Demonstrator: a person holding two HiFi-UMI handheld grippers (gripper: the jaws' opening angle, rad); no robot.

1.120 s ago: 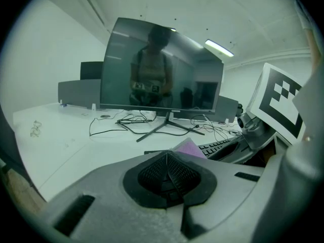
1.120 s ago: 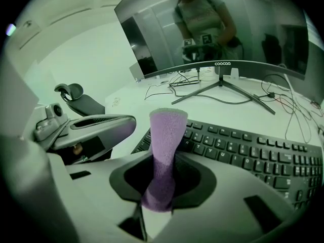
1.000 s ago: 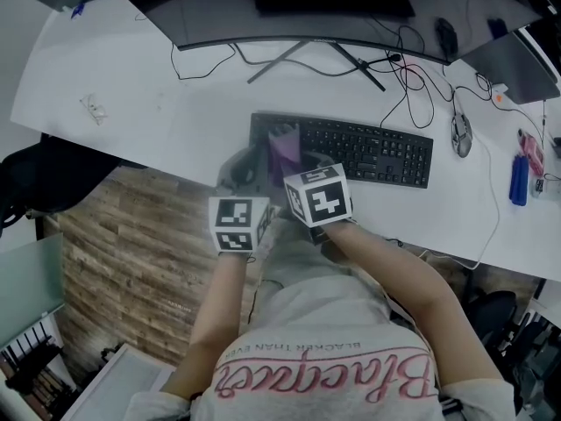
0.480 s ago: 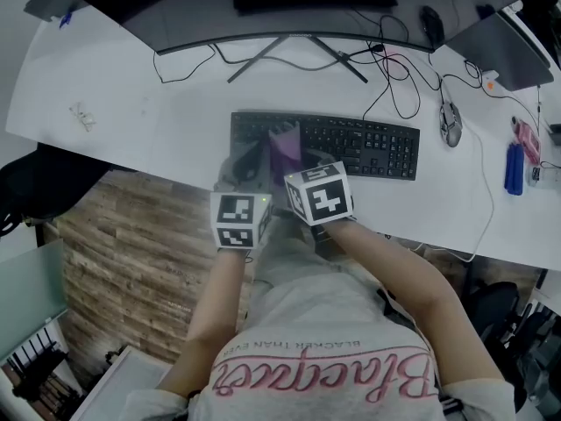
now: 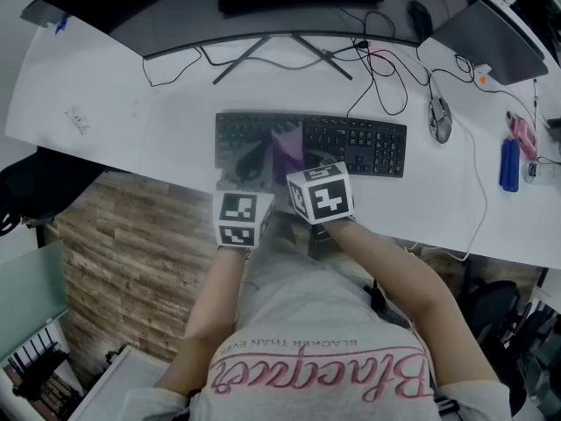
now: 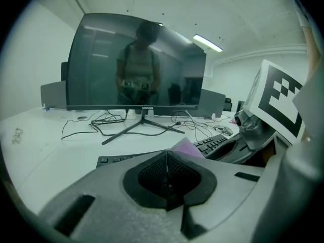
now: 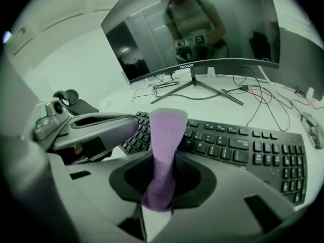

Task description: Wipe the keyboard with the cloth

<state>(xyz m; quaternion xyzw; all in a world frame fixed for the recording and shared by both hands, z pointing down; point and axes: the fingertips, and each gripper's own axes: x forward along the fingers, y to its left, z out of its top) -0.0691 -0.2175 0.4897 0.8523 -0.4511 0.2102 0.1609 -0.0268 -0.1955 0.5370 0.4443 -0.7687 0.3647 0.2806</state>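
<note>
One white desk (image 5: 131,95) is spread across the head view, and a wide curved monitor (image 5: 193,11) is carried on a splayed stand at its far edge. A black keyboard (image 5: 351,143) is laid flat in front of the stand, parallel to the near edge of the desk.

The left hand-held gripper (image 6: 167,156) is held over the keyboard's left end. Its jaws are pressed together along a thin seam, and nothing is caught between them. The right hand-held gripper (image 7: 162,181) is held just beside it, to its right. Its jaws are clamped on the lower part of a purple cloth (image 7: 167,135). The cloth is folded into a narrow strip and is projected forward from the jaws over the left-middle keys. Whether its free end is touching the keys cannot be told.

Several dark cables (image 5: 386,68) are looped behind the keyboard, near the monitor stand. A mouse (image 5: 439,118) is placed to the right of the keyboard, apart from it, with its cable trailed along the desk.
</note>
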